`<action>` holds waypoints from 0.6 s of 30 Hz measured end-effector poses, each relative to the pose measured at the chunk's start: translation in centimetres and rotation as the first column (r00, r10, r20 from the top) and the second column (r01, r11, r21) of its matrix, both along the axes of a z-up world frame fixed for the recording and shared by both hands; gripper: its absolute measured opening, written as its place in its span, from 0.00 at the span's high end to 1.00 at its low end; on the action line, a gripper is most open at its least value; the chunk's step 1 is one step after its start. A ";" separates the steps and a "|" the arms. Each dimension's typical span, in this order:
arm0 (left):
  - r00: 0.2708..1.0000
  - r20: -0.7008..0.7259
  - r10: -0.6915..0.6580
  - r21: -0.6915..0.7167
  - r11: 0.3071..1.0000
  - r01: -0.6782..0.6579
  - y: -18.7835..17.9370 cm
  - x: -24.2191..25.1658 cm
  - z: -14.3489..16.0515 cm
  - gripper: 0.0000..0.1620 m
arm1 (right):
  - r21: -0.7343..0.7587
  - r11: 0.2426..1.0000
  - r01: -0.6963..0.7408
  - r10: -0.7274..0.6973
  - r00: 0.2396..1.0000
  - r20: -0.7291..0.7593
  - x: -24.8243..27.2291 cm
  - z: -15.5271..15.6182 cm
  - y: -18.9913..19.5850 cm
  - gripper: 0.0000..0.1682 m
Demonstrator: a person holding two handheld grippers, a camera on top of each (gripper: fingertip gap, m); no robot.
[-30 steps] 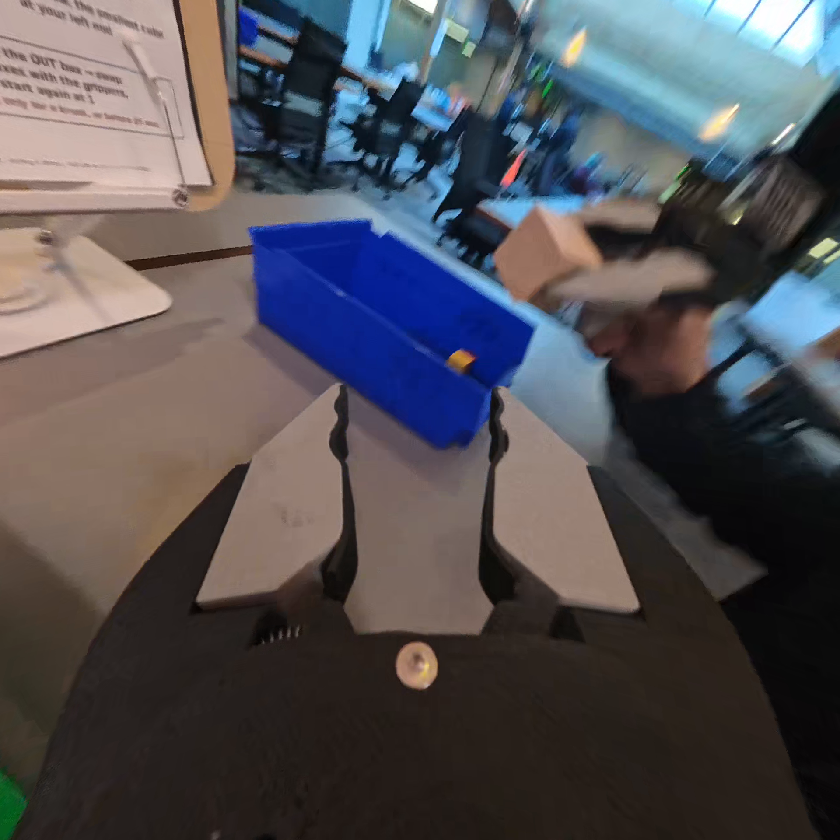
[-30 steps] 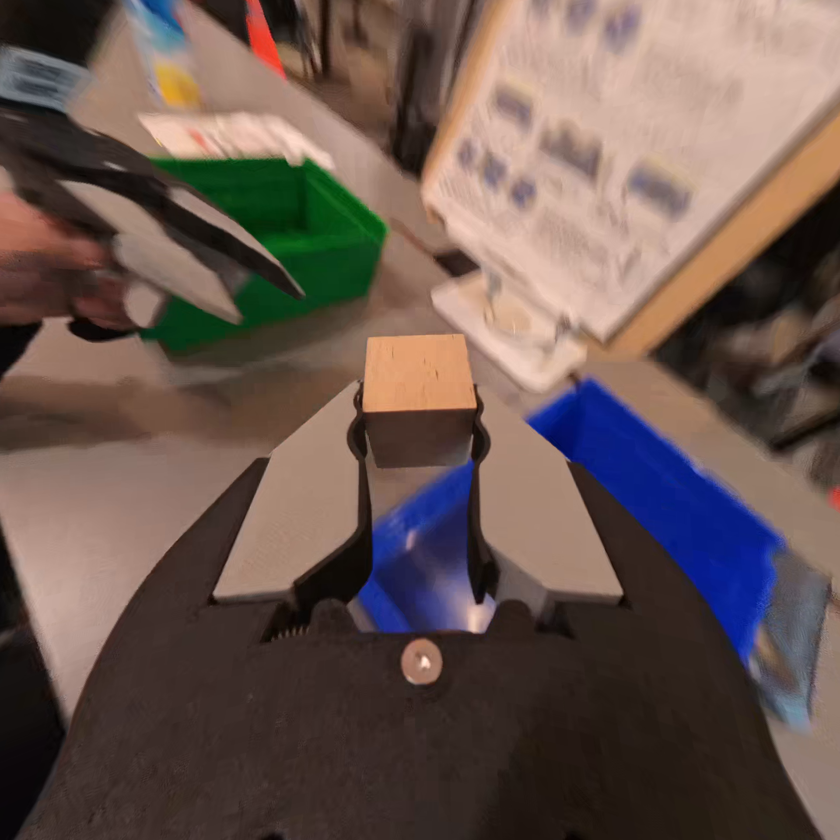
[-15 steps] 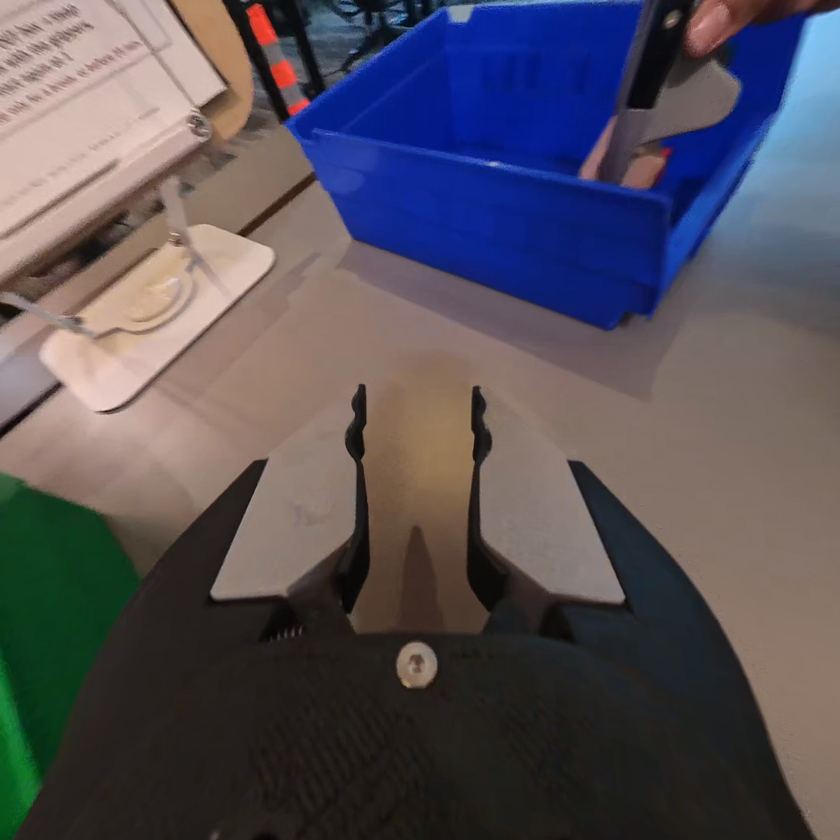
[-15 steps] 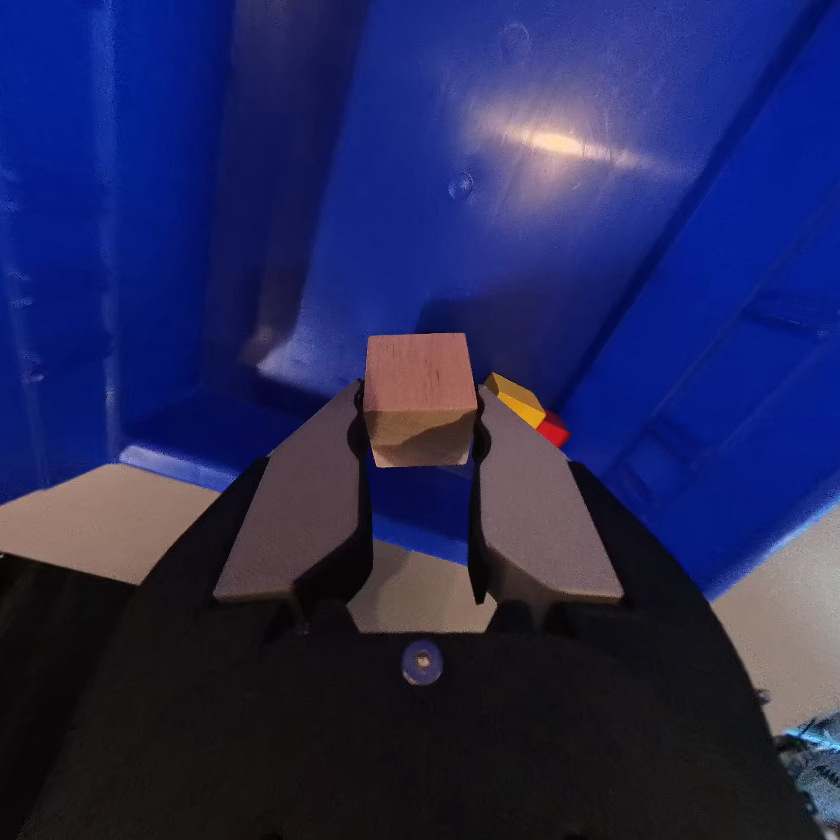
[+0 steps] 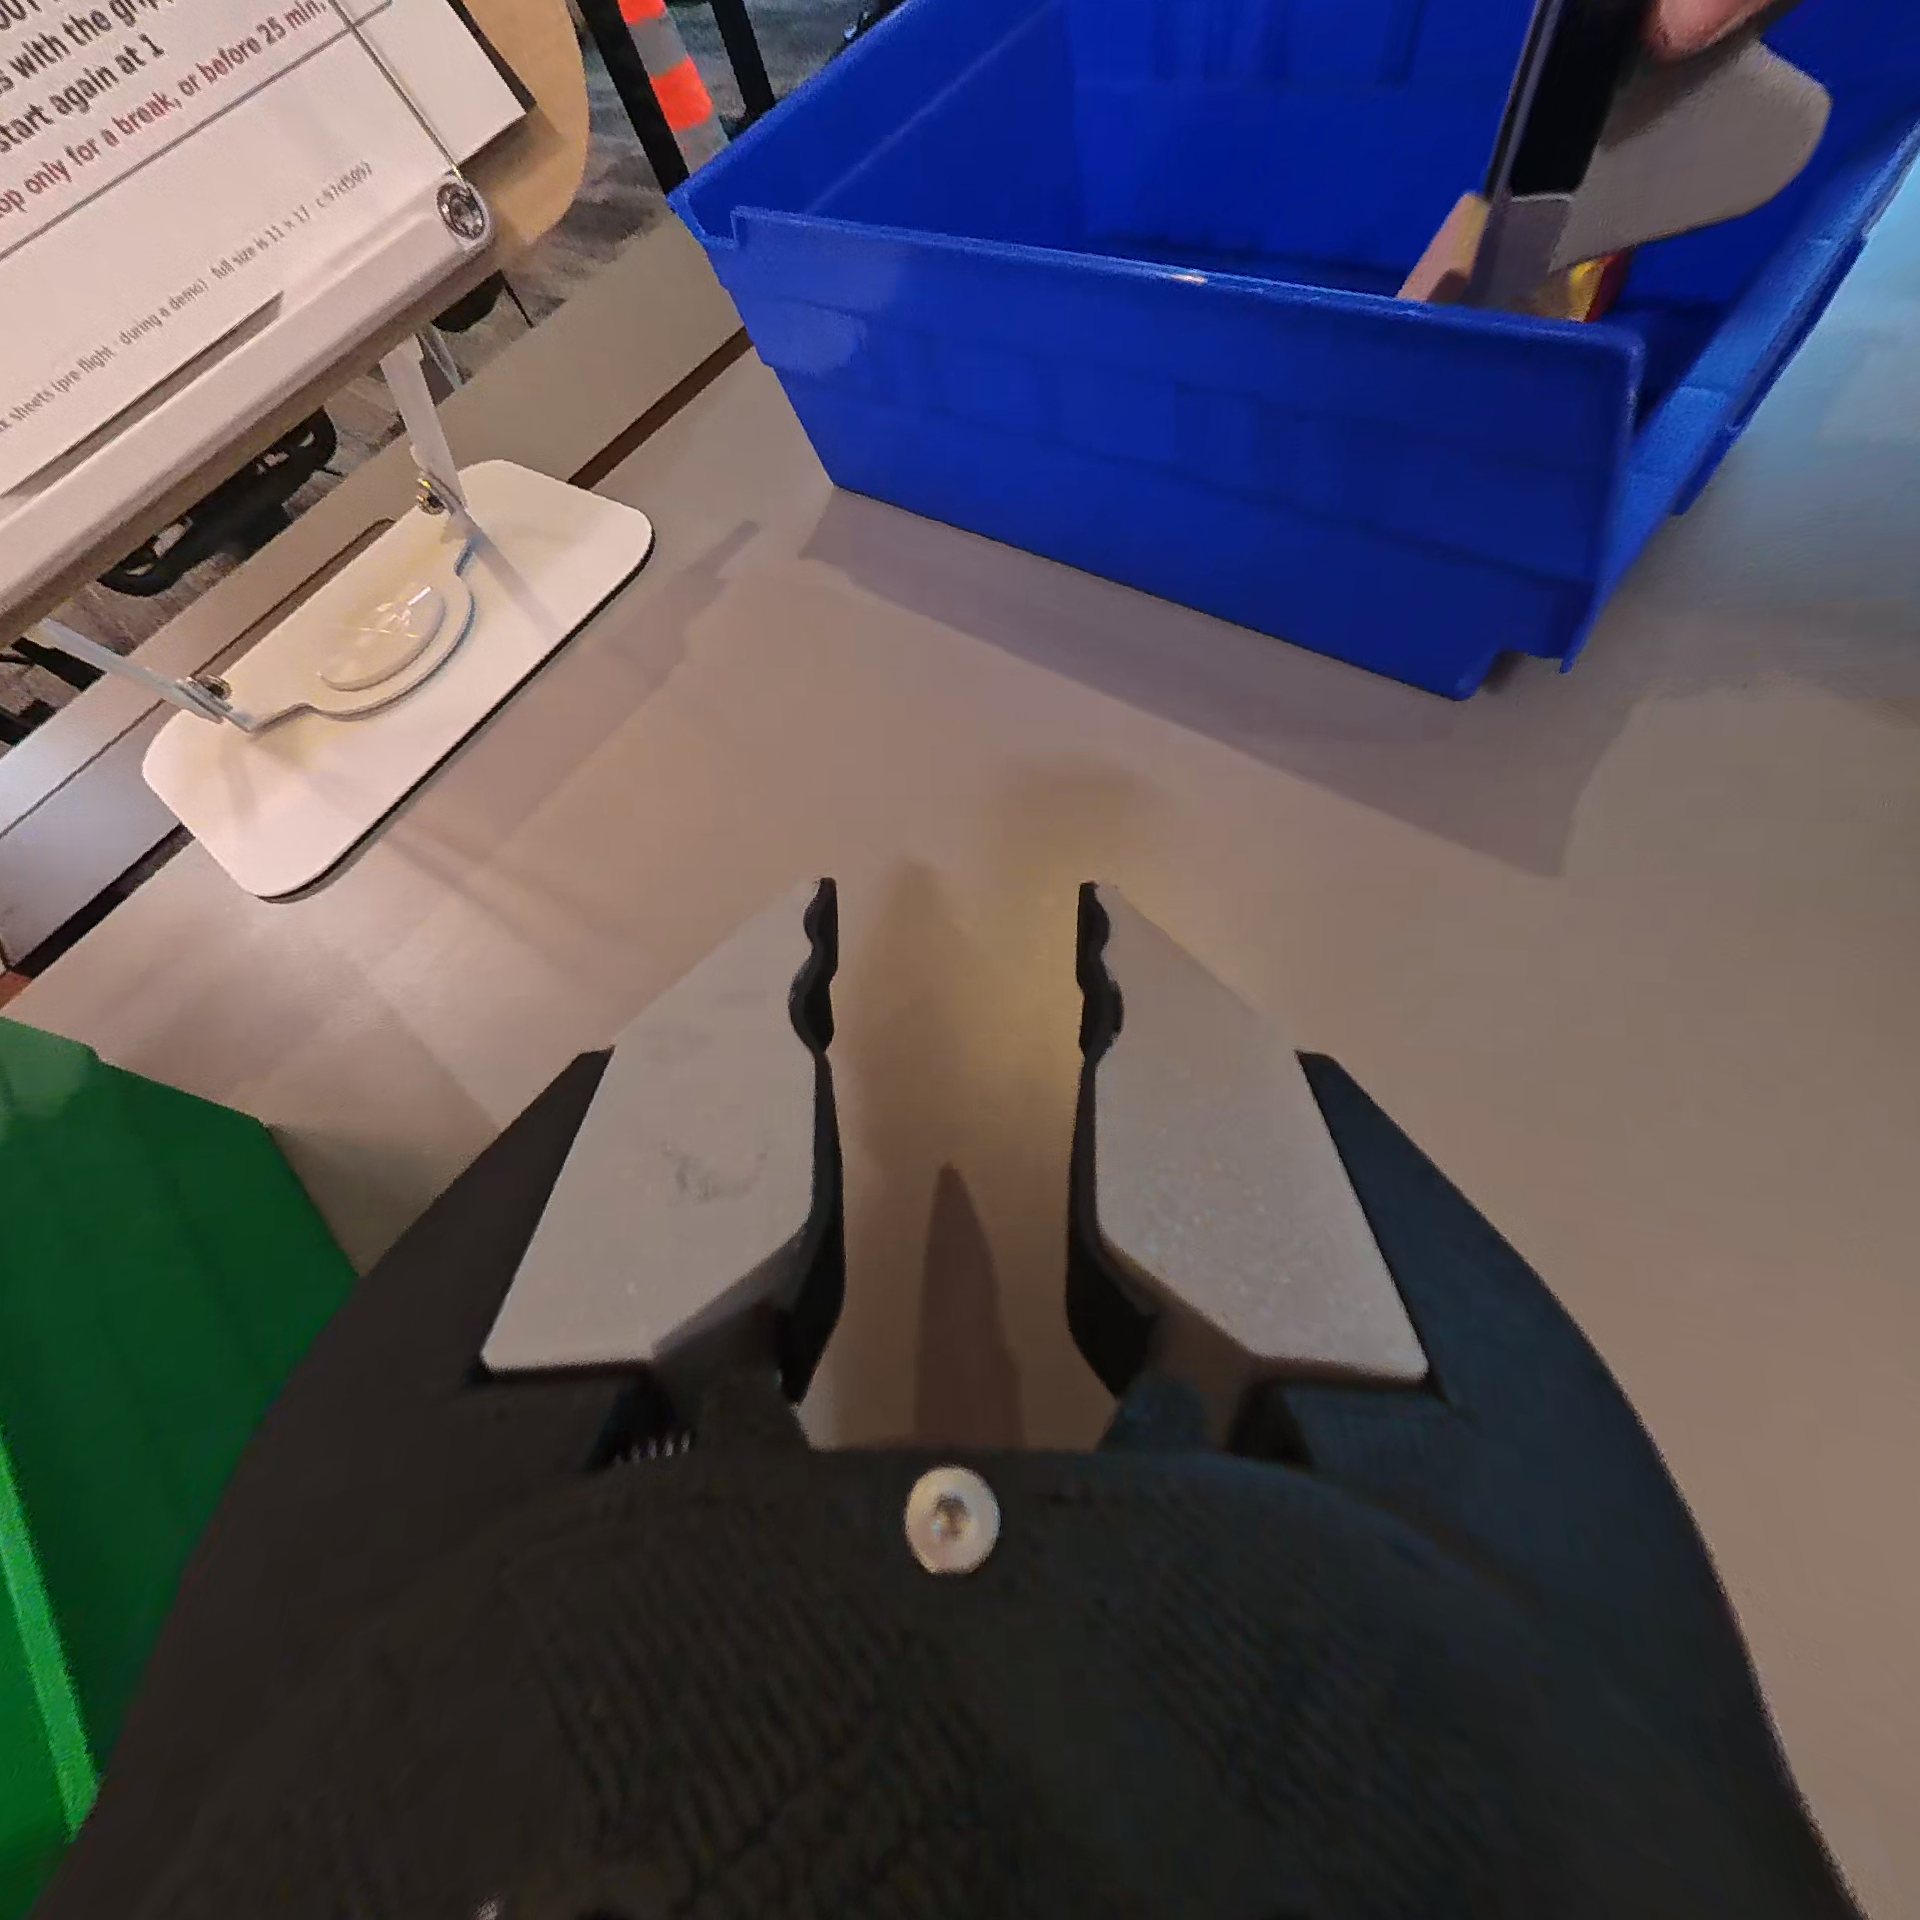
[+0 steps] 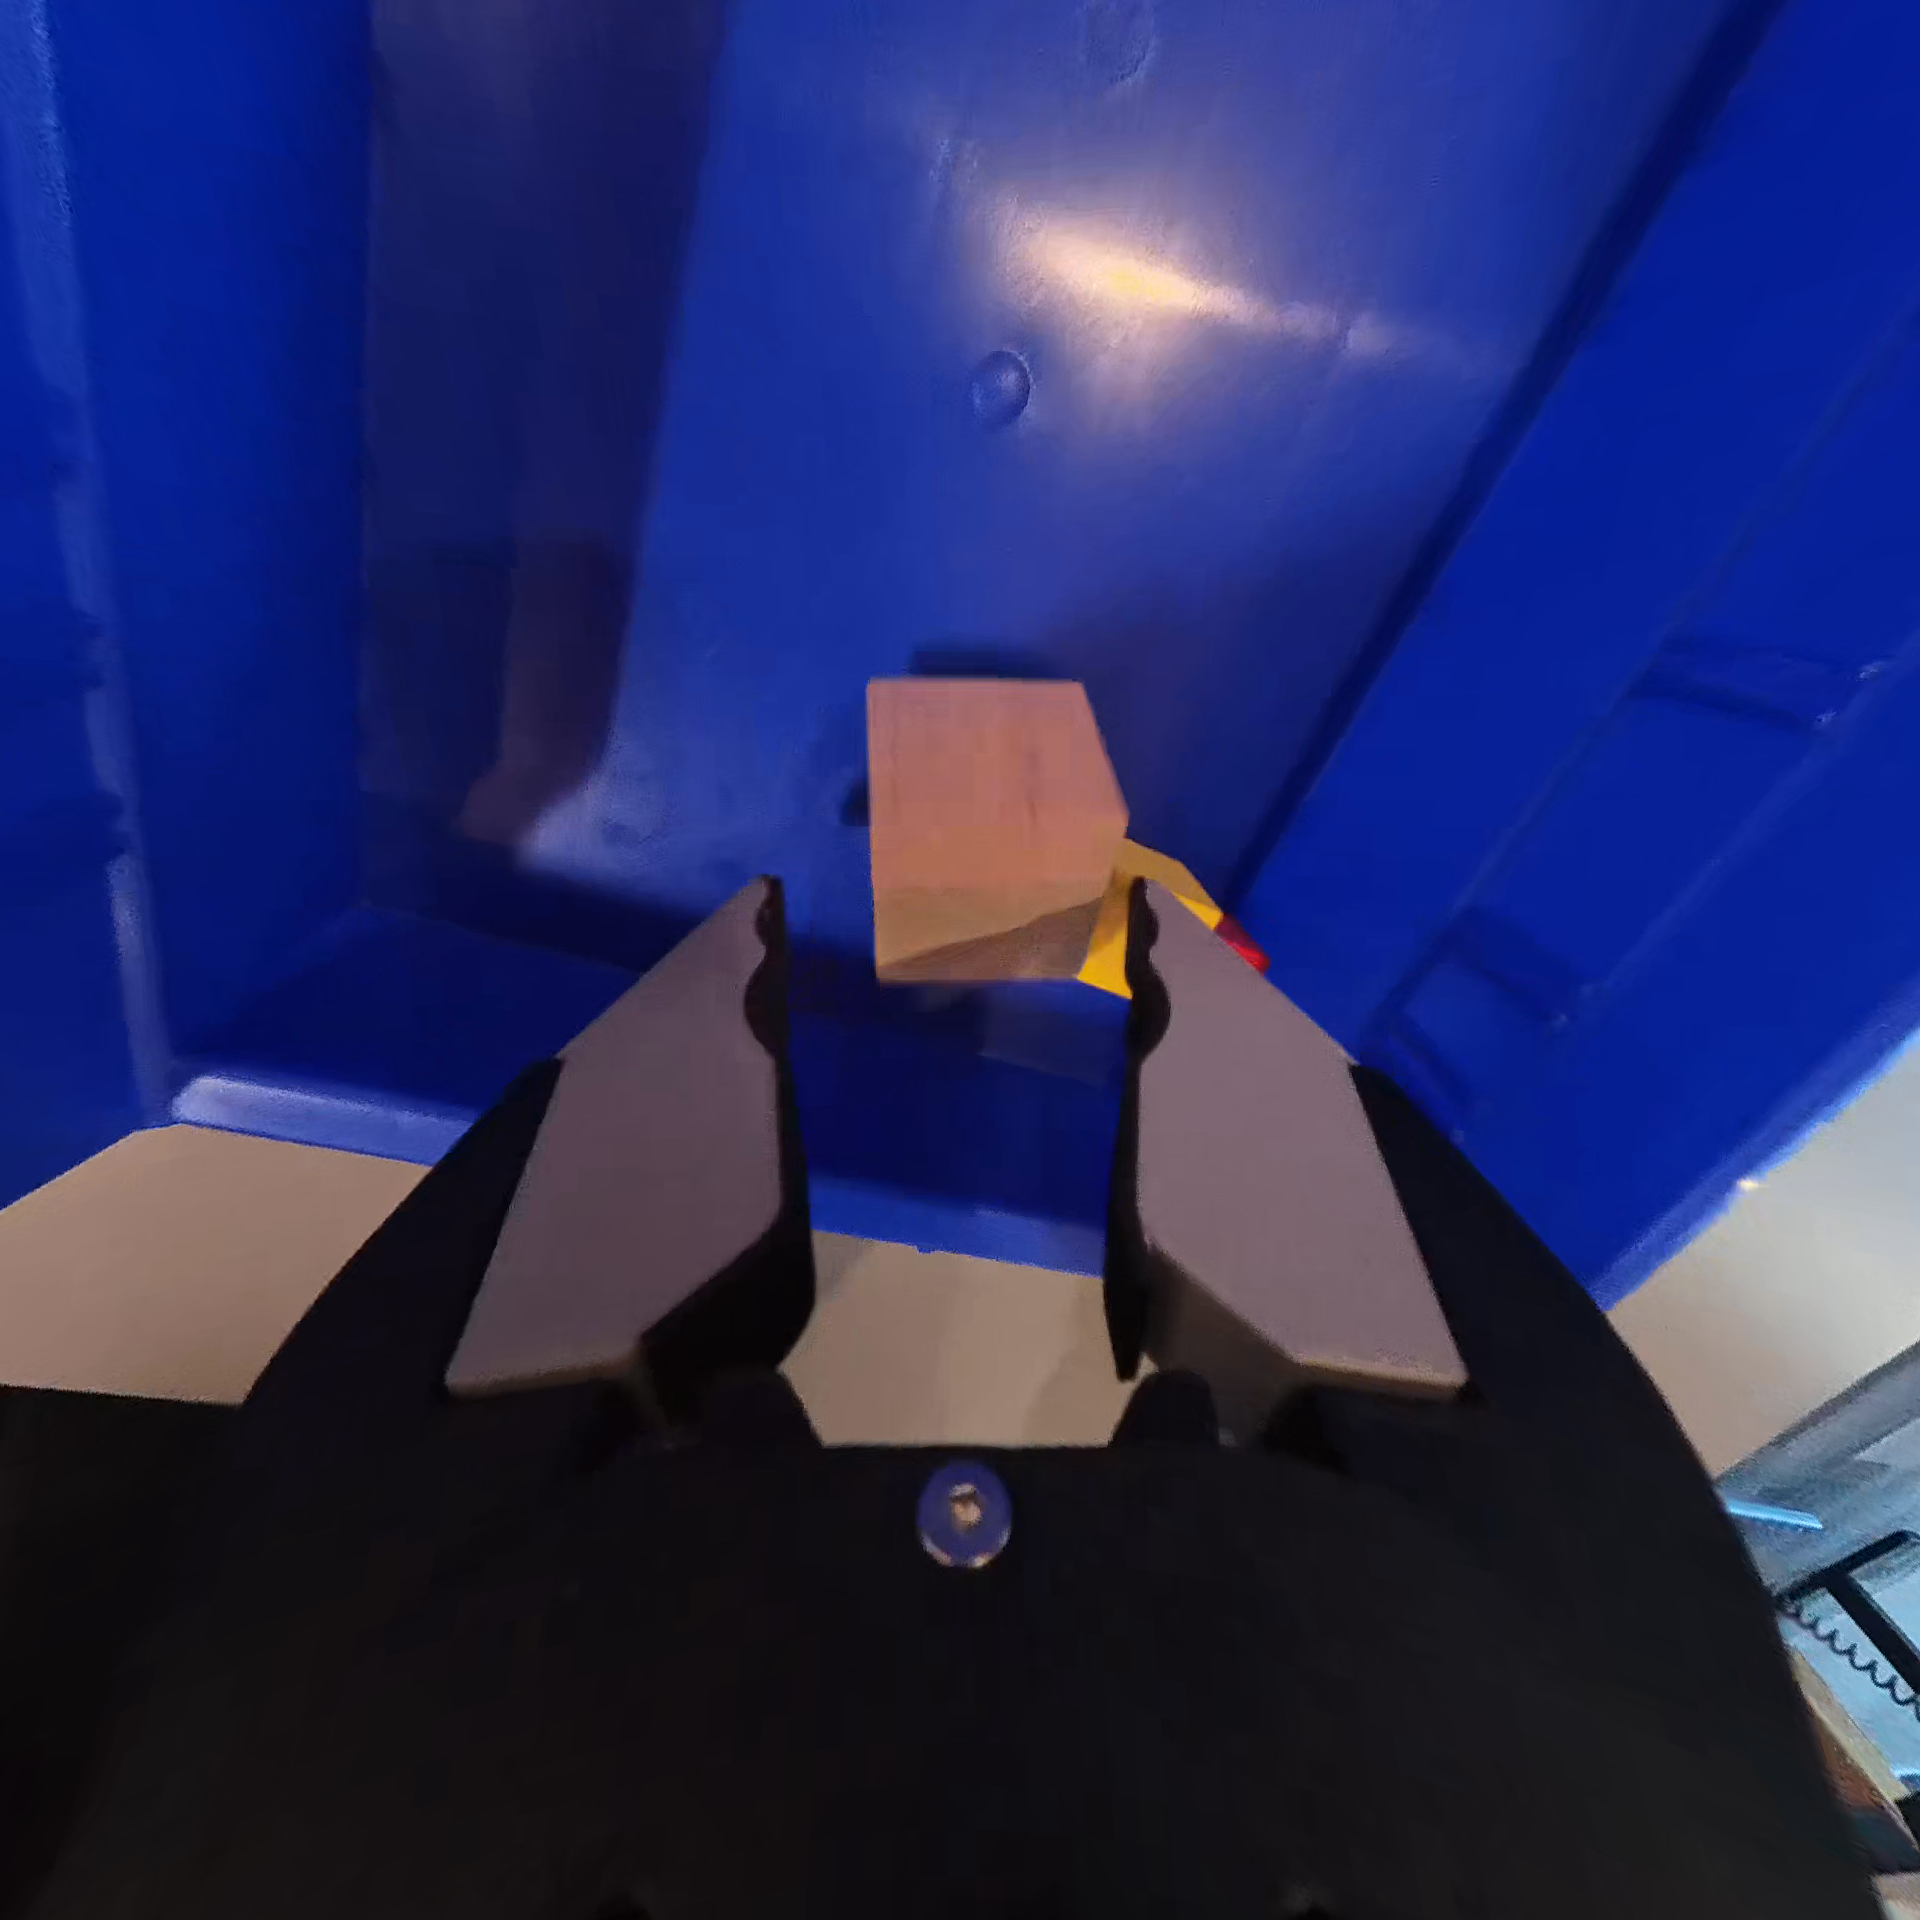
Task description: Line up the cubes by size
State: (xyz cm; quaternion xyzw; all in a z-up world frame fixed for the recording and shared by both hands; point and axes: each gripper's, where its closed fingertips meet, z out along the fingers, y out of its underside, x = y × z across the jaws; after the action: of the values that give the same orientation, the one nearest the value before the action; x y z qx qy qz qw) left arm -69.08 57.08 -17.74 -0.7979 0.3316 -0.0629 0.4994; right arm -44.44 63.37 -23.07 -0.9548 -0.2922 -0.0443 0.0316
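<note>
While the right gripper (image 6: 951,909) pointed down into the blue bin (image 6: 1195,468), its jaws stood apart with nothing between them. The wooden cube (image 6: 987,821) sat tilted inside the bin just past the fingertips, a yellow cube (image 6: 1148,883) and a red one (image 6: 1242,948) tucked at its right side. The left gripper (image 5: 951,914) hung over the grey table (image 5: 1455,987), parted and empty, beside a green bin (image 5: 135,1299) and a white document stand (image 5: 395,665).

left wrist: low over table, facing blue bin (image 5: 1195,416) | right wrist: close, looking into bin | shared: bin
</note>
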 end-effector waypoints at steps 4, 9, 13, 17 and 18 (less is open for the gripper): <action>1.000 0.010 -0.010 -0.007 1.000 0.010 -0.1 0.3 0.0 0.73 | -0.012 1.000 -0.001 0.001 1.000 0.013 0.5 0.0 0.2 0.67; 1.000 -0.007 -0.012 -0.013 1.000 0.012 -0.1 0.4 -0.4 0.73 | 0.031 0.999 -0.019 0.020 0.999 -0.027 0.1 1.9 1.5 0.71; 1.000 -0.013 -0.016 -0.015 1.000 0.016 -0.2 0.5 -0.5 0.73 | 0.101 0.994 -0.053 0.061 0.995 -0.077 -1.6 3.5 3.9 0.74; 1.000 -0.017 -0.014 -0.019 1.000 0.014 -0.2 0.4 -0.6 0.73 | 0.087 0.990 -0.114 0.111 0.993 0.031 -1.3 2.0 4.8 0.89; 1.000 -0.016 -0.014 -0.020 1.000 0.014 -0.2 0.4 -0.6 0.73 | 0.071 0.990 -0.121 0.121 0.993 -0.005 -1.9 1.7 4.5 0.97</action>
State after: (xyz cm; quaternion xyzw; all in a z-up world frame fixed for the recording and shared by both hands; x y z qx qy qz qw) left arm -68.71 56.92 -18.36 -0.8011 0.3404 -0.0633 0.4881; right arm -46.39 67.83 -21.36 -0.9338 -0.3476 -0.0484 0.0692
